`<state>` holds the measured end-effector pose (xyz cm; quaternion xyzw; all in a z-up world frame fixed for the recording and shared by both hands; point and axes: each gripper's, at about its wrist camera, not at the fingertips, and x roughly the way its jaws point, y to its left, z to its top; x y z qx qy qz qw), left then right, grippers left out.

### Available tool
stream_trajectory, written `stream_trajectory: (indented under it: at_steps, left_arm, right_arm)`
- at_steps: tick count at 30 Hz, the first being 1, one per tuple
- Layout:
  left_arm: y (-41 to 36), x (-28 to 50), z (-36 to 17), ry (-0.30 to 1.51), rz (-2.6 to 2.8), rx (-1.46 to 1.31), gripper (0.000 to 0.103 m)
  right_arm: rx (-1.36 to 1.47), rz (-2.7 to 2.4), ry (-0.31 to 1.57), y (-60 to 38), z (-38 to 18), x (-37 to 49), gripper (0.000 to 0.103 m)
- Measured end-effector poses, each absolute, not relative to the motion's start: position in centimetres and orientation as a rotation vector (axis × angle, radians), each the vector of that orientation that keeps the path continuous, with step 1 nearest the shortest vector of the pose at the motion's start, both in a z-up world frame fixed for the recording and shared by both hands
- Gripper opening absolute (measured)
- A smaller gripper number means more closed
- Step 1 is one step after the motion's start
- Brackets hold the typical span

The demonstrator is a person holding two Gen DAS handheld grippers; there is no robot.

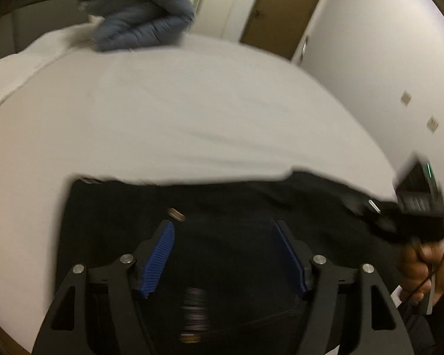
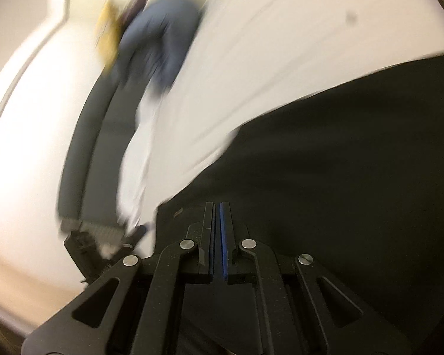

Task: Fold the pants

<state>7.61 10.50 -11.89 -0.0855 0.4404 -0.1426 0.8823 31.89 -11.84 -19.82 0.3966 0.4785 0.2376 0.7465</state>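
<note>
Black pants (image 1: 222, 207) lie spread on the near part of a white bed (image 1: 192, 103), 1 edge running across the sheet. The left gripper (image 1: 225, 254) hangs above the dark cloth with its 2 blue pads (image 1: 159, 254) well apart and nothing between them. The right gripper (image 2: 217, 224) has its jaws pressed together over the pants; whether cloth is pinched between them cannot be told. In the left view a hand (image 1: 426, 269) holds that gripper at the right. A blue quilt (image 1: 139, 11) sits bunched at the bed's far end
</note>
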Motion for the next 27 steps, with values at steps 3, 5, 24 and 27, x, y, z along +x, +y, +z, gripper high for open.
stream_trajectory:
  at_steps: [3, 5, 24, 27]
  left_arm:
    - [9.3, 7.9, -14.8, 1.006, -0.272, -0.184, 0.068]
    - [9.8, 8.0, -15.9, 1.013, -0.267, -0.213, 0.061]
    - [0.8, 6.6, -12.6, 0.883, -0.471, -0.387, 0.077]
    - [-0.9, 6.8, -15.9, 0.990, -0.461, -0.394, 0.070]
  right_arm:
    - [0.887, 0.513, 1.100, -8.2, -22.0, 36.0, 0.003]
    - [0.869, 0.423, 1.144, -9.0, -23.5, 37.1, 0.001]
    - [1.259, 0.222, 0.700, -29.0, -20.4, 21.6, 0.007]
    - [1.262, 0.163, 0.847, -27.2, -24.2, 22.7, 0.000]
